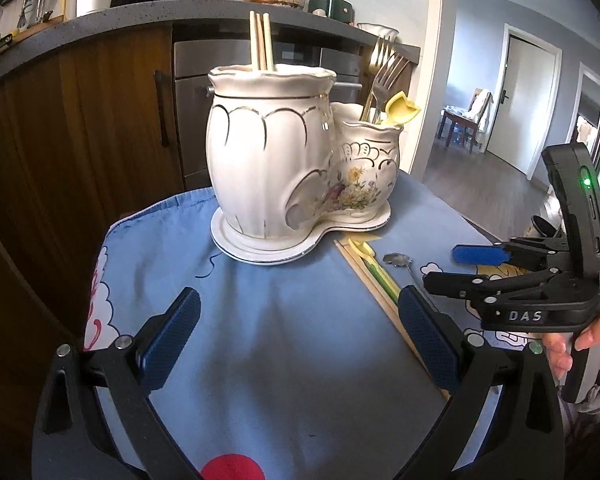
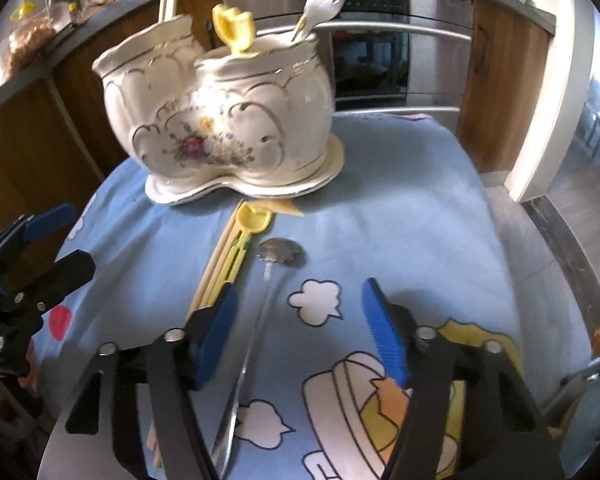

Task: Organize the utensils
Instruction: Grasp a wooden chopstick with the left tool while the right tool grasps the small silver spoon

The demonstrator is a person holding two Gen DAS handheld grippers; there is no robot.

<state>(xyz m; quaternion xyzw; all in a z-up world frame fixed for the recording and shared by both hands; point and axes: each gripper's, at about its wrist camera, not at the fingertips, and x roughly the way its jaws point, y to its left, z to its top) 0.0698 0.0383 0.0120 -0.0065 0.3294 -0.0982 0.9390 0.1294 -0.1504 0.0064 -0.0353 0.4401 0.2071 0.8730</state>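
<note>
Right wrist view: the right gripper [image 2: 296, 332] hangs low over the blue cartoon cloth [image 2: 400, 240], jaws about half apart with nothing pressed between the pads; the metal spoon [image 2: 256, 320] lies between them, close to the left pad.
Left wrist view: the left gripper [image 1: 300, 340] has its jaws wide and holds nothing; only bare cloth lies between its pads.
Loose utensils: from the spoon's bowl, the yellow plastic spoon [image 2: 252, 220] sits at about 11 o'clock and the wooden chopsticks [image 2: 216, 260] at about 9 o'clock, all just in front of the ceramic holder [image 2: 220, 120].
Holder contents: forks [image 2: 320, 0] and another yellow spoon [image 2: 234, 28] stand in the smaller pot; chopsticks [image 1: 260, 40] stand in the taller one.
Step in hand: likely picking up the metal spoon.
Doing it well: centre the handle between the pads before closing, since it lies off to the left; keep the left pad clear of the chopsticks beside it; close low on the thin handle without pinching cloth.
Seen only from the right wrist: the spoon's whole handle and its offset between the pads.
Seen only from the left wrist: the person's hand [image 1: 580, 344] on the right gripper's grip, and the standing chopsticks at full height.
</note>
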